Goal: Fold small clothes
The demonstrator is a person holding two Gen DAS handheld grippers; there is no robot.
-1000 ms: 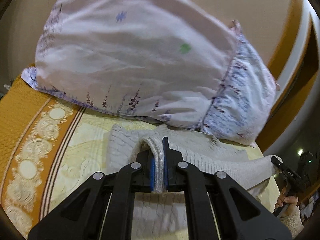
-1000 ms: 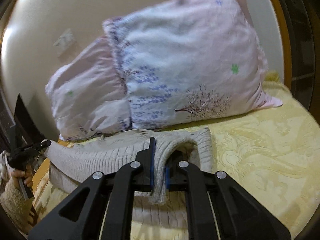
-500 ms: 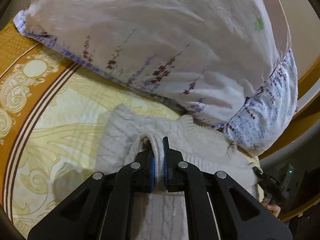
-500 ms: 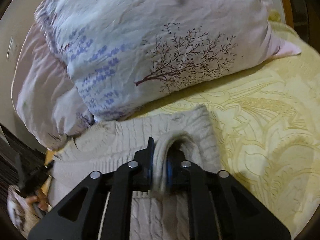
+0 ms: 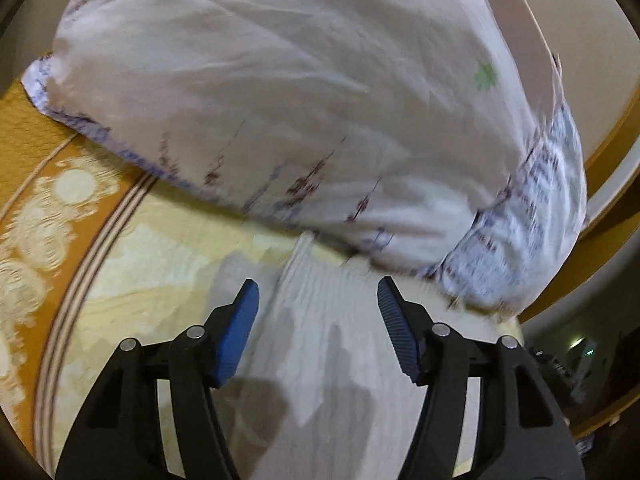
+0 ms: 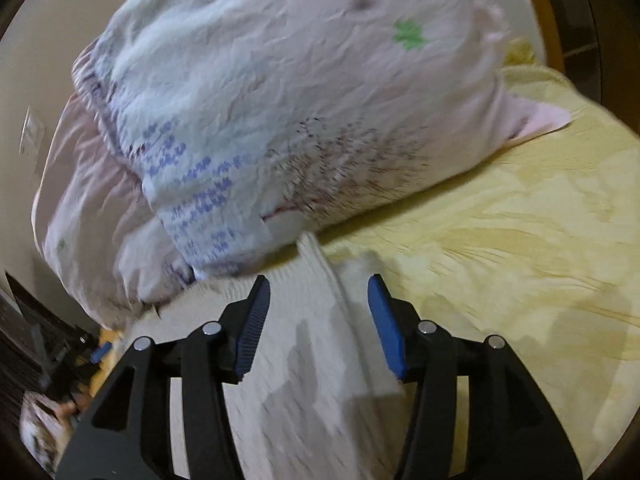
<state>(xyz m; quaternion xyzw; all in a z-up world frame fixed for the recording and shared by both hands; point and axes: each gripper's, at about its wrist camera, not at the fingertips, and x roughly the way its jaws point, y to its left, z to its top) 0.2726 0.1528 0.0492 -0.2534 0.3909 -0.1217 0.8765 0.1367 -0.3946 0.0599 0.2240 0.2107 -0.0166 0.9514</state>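
The pale grey ribbed knit garment [image 5: 320,320] lies flat on the yellow patterned bedspread [image 5: 160,264], its far edge tucked just under the near side of the pillows. In the left wrist view it runs from the pillow's lower edge toward the camera, passing between and beneath the left gripper [image 5: 318,320], whose blue-padded fingers [image 5: 240,332] stand apart and are opening, their pads clear of the fabric. An orange border with cream medallions [image 5: 36,216] curves along the left of the bedspread.

In the right wrist view the garment [image 6: 312,320] shows a raised fold running from its far edge toward the right finger. The right gripper [image 6: 318,316] is also opening, its 2 fingers [image 6: 252,328] apart with the knit lying between them and neither pad pressing on it.

Behind the garment a big white pillow with purple flower print and a green leaf mark [image 6: 280,100] leans on a second pinkish pillow [image 6: 84,200] to its left. Both views are blurred.
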